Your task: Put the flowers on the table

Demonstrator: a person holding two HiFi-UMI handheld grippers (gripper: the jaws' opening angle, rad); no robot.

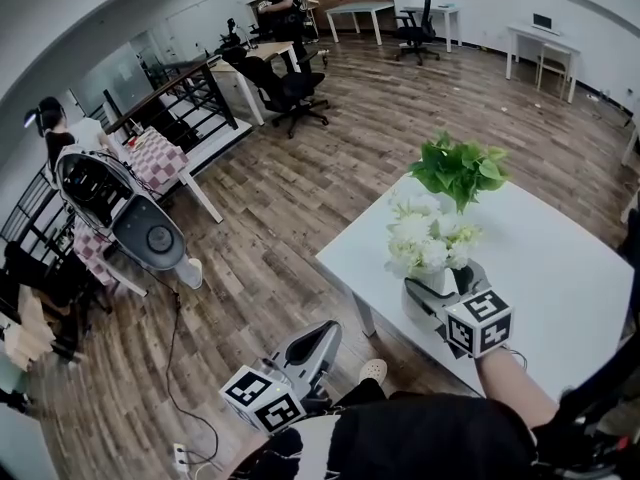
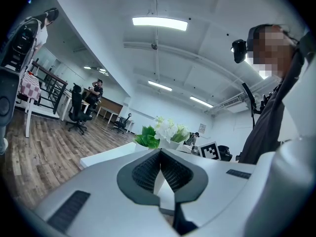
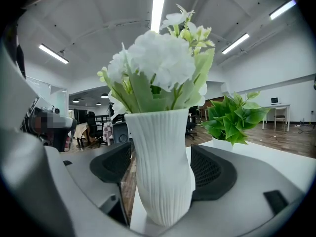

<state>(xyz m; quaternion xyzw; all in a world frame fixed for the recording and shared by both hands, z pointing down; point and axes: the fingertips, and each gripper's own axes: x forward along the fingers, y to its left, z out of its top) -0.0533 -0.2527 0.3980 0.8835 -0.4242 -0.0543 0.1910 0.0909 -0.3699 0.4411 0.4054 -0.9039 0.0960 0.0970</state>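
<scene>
A white ribbed vase (image 3: 163,172) of white flowers (image 3: 160,58) stands between my right gripper's (image 3: 163,181) pads, which press its sides. In the head view the flowers (image 1: 428,236) rise over the near left part of the white table (image 1: 560,258), with the right gripper (image 1: 440,286) shut on the vase from the near side. I cannot tell whether the vase base touches the tabletop. My left gripper (image 1: 318,340) hangs low over the wooden floor, left of the table, shut and empty. In the left gripper view the left gripper's (image 2: 160,154) pads meet, and the flowers (image 2: 170,131) show beyond.
A green potted plant (image 1: 460,168) sits on the table just behind the vase. A grey machine (image 1: 120,208) and a checkered table (image 1: 155,158) stand at the left, with a cable (image 1: 175,368) on the floor. Office chairs (image 1: 290,93) and people are farther back.
</scene>
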